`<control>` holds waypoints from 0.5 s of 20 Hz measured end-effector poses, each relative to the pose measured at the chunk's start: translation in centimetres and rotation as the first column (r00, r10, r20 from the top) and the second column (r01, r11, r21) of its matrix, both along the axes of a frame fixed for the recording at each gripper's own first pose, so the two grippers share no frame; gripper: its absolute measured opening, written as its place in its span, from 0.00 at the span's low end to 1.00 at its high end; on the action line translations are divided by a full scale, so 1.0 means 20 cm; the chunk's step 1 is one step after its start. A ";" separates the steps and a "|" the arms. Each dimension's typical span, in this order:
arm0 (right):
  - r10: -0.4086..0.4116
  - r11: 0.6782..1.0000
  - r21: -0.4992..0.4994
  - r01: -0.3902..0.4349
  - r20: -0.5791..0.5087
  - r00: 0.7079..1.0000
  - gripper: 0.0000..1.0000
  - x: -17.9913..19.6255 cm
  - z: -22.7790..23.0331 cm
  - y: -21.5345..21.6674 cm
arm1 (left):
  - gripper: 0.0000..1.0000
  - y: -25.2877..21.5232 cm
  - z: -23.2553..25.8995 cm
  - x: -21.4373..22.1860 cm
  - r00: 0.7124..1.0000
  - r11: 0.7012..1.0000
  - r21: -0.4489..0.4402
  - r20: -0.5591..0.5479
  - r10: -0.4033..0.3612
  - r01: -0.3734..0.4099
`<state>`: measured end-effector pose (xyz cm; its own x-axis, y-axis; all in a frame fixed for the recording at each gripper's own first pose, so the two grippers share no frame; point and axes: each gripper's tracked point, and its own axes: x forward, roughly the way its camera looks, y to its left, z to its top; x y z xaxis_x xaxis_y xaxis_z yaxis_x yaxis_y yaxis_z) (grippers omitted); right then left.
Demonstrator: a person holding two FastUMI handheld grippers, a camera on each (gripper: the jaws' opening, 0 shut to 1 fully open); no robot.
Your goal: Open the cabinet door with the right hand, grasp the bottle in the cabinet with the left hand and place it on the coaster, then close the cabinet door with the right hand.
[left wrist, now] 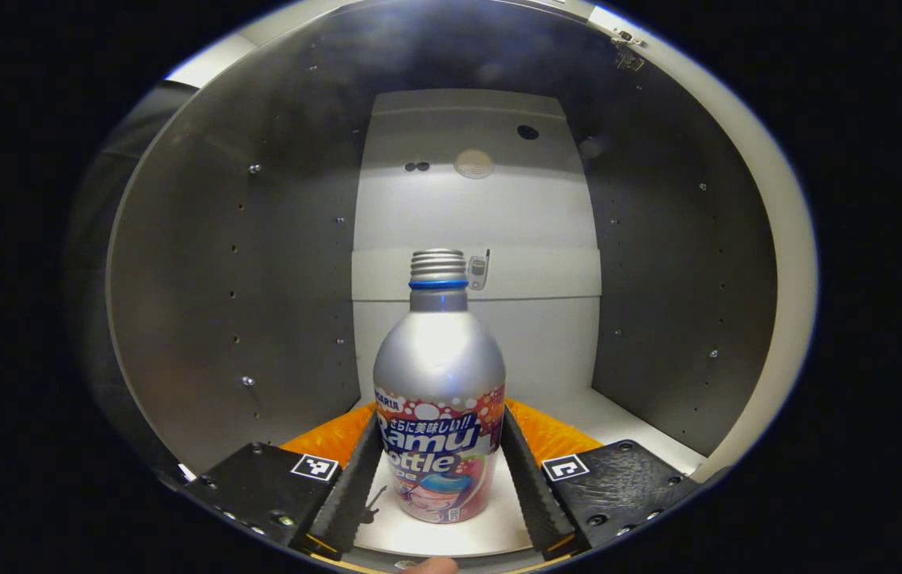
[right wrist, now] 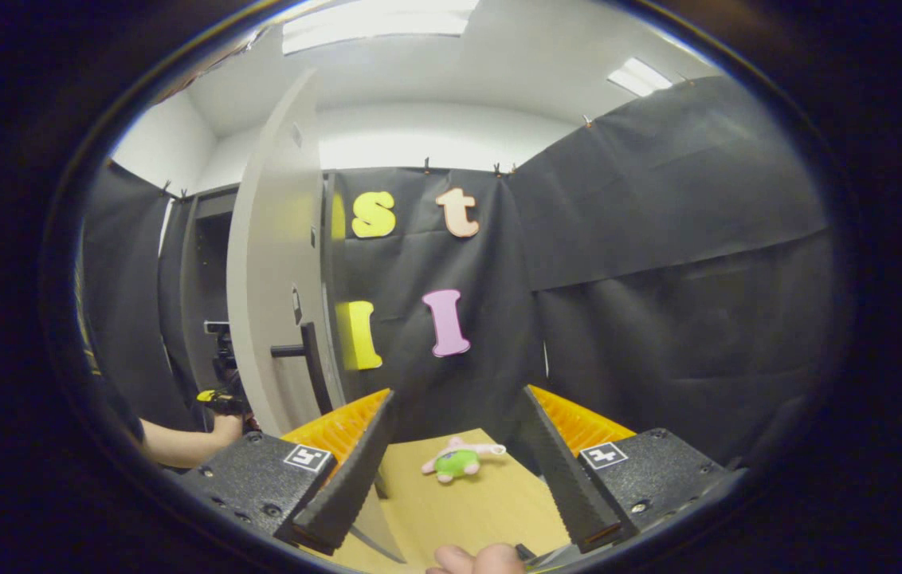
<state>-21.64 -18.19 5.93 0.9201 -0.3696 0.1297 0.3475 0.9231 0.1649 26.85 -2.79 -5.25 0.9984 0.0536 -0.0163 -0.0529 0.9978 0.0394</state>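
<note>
Aluminium bottle (left wrist: 439, 399) stands low centre between the spread left gripper (left wrist: 439, 486) fingers: clamp squarely on its belly, while the right gripper (right wrist: 459, 478) idles open.

Left gripper (left wrist: 440, 470): reaches forward into the cabinet, level, jaws spread with a finger on each side of the bottle, near its sides; contact cannot be told.
Right gripper (right wrist: 455, 466): held level, jaws wide apart, nothing between them.
Holding hand (right wrist: 476, 560): a fingertip shows at the bottom edge of the right gripper view.
Left forearm (right wrist: 180, 443): bare, stretched toward the cabinet.
</note>
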 end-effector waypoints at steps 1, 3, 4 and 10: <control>-0.001 1.000 -0.003 0.001 -0.017 1.000 0.98 0.03 -0.01 -0.01 | 0.76 -0.01 0.00 -0.01 1.000 1.000 -0.007 -0.003 -0.006 0.006; 0.007 1.000 -0.011 -0.007 -0.033 0.999 0.98 0.08 -0.01 -0.03 | 0.65 -0.02 0.01 -0.04 1.000 0.999 -0.029 -0.010 -0.019 0.019; 0.011 1.000 -0.016 -0.011 -0.029 1.000 0.96 0.08 0.00 -0.03 | 0.74 -0.02 0.01 -0.06 1.000 0.999 -0.042 -0.017 -0.023 0.022; 0.023 0.999 -0.035 -0.023 0.006 1.000 0.95 0.24 0.03 -0.06 | 0.74 0.04 0.12 -0.27 1.000 0.995 -0.102 -0.002 -0.020 0.019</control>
